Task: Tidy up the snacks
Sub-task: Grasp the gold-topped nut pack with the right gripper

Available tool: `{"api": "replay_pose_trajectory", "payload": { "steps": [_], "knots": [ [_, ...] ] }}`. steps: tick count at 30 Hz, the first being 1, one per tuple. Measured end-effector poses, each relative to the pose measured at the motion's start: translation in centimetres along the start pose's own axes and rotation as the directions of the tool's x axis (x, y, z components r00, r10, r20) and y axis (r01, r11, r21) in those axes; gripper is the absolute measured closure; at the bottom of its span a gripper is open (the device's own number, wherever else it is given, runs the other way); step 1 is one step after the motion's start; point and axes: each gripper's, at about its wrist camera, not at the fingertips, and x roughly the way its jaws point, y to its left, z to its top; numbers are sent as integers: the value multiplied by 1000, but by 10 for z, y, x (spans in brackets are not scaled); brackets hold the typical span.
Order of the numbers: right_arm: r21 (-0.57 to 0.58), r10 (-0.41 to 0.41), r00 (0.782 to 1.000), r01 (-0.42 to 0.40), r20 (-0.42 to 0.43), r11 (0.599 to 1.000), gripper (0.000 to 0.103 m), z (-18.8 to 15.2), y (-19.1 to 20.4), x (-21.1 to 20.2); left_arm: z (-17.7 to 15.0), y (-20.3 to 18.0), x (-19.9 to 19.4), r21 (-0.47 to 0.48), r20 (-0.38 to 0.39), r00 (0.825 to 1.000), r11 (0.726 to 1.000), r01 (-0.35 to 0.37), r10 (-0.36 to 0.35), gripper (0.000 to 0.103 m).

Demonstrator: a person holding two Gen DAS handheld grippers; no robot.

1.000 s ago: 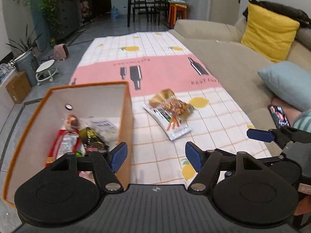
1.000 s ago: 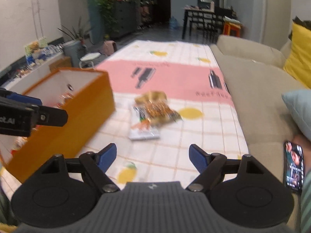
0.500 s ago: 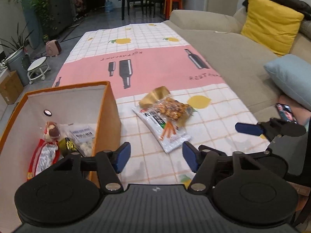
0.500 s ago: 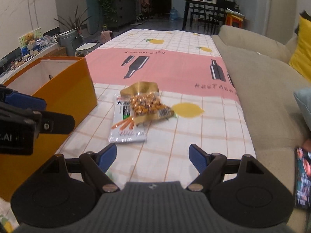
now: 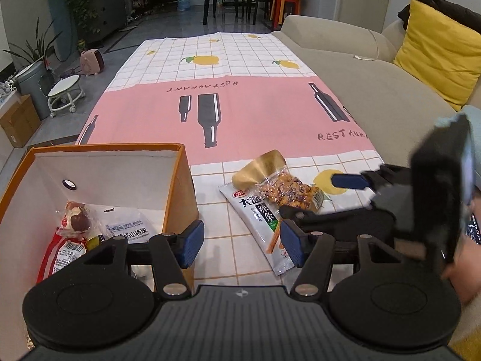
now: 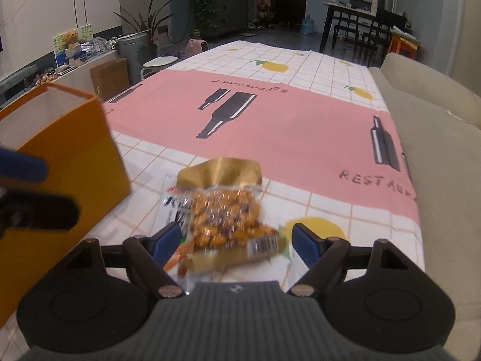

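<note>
A gold-topped bag of nuts [image 5: 282, 185] [image 6: 225, 210] lies on a white spicy-strip packet [image 5: 261, 222] [image 6: 174, 210] on the tablecloth. An orange box [image 5: 180, 180] [image 6: 69, 156] at the left holds several snack packets [image 5: 75, 234]. My right gripper [image 6: 237, 240] is open, its jaws on either side of the nut bag's near end. It shows in the left wrist view [image 5: 324, 198] reaching in from the right. My left gripper [image 5: 240, 242] is open and empty, hovering by the box's right wall.
The tablecloth [image 5: 246, 114] covers a long low table. A beige sofa [image 5: 375, 90] with a yellow cushion [image 5: 439, 51] runs along the right. A stool, bin and cardboard box [image 5: 18, 123] stand on the floor at left.
My right gripper has moved forward and down, so the nut bag now lies between its open jaws. My left gripper has shifted a little; the box stays put.
</note>
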Motion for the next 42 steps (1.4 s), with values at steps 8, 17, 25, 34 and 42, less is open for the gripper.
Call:
{"api": "replay_pose_trajectory", "payload": {
  "steps": [8, 17, 25, 34, 42],
  "knots": [
    [-15, 41, 998, -42, -55, 999, 29, 8, 3, 28, 2, 0, 7, -19, -6, 1000, 1000, 12, -12, 34],
    [-67, -27, 996, 21, -85, 998, 67, -9, 12, 6, 1, -14, 11, -22, -19, 999, 999, 30, -30, 36],
    [-77, -104, 990, 97, -97, 992, 70, -41, -6, -27, 0, -27, 23, -49, -58, 998, 999, 12, -14, 36],
    [-46, -255, 944, 251, -210, 967, 67, -67, -8, -57, -9, -35, 34, -74, -101, 995, 997, -7, -1, 33],
    [-226, -116, 993, 105, -36, 968, 34, -60, 5, -78, -15, -28, 36, -89, -120, 993, 996, -19, 9, 29]
  ]
}}
